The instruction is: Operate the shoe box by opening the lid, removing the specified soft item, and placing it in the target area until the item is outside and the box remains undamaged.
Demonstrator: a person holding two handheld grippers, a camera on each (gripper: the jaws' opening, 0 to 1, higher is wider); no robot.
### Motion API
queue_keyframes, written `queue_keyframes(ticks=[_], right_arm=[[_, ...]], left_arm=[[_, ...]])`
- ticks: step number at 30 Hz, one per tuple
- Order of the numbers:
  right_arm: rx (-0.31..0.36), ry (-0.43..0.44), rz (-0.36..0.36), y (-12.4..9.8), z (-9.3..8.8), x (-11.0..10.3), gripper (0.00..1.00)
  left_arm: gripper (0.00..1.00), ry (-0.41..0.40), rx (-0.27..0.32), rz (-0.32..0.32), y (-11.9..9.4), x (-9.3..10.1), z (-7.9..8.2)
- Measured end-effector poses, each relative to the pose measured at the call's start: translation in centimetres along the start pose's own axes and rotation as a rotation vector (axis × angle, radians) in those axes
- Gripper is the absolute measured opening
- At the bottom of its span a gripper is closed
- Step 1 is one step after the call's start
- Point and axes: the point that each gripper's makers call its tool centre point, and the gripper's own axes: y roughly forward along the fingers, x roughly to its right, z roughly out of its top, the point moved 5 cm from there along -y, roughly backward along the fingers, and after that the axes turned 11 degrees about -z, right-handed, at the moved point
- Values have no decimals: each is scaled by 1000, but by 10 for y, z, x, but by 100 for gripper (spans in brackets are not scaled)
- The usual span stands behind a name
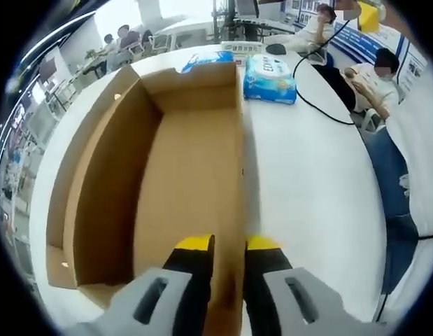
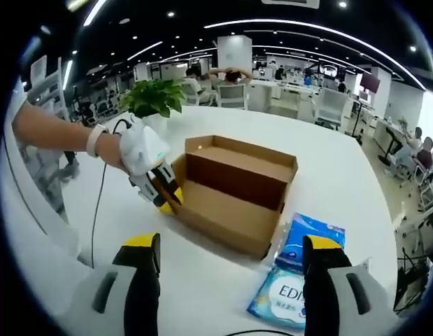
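An open brown cardboard shoe box [image 1: 181,175] lies on the white table [image 1: 314,203], and its inside shows bare. My left gripper [image 1: 229,245] has its yellow-tipped jaws closed on the box's side wall, one jaw inside and one outside. From the right gripper view, that left gripper [image 2: 160,187] grips the box [image 2: 230,189] at its left end, held by a person's hand. Two soft blue tissue packs [image 2: 310,241] [image 2: 286,297] lie on the table beside the box. One of the packs [image 1: 270,78] lies just past the box's far corner. My right gripper [image 2: 231,245] hovers open before the box, holding nothing.
A potted green plant [image 2: 154,96] stands behind the box. A black cable [image 1: 321,105] runs across the table, and another cable [image 2: 97,210] hangs from the left gripper. People sit at the table's far side [image 1: 370,77]. The table edge curves at right.
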Motion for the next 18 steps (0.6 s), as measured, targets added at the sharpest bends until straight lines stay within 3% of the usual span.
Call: queue_keyframes(ticks=[5,14,18], right_arm=[[-4,-7,4,1,0,-1,84],[-1,-47,2,-1,11,1,84],[2,-55,4,-1,15,1,84]], left_arm=[[1,32,-27,-21,3,8,1],[1,34,-52,-5,5,8,1],[2,81,-107,18,10,9,3]])
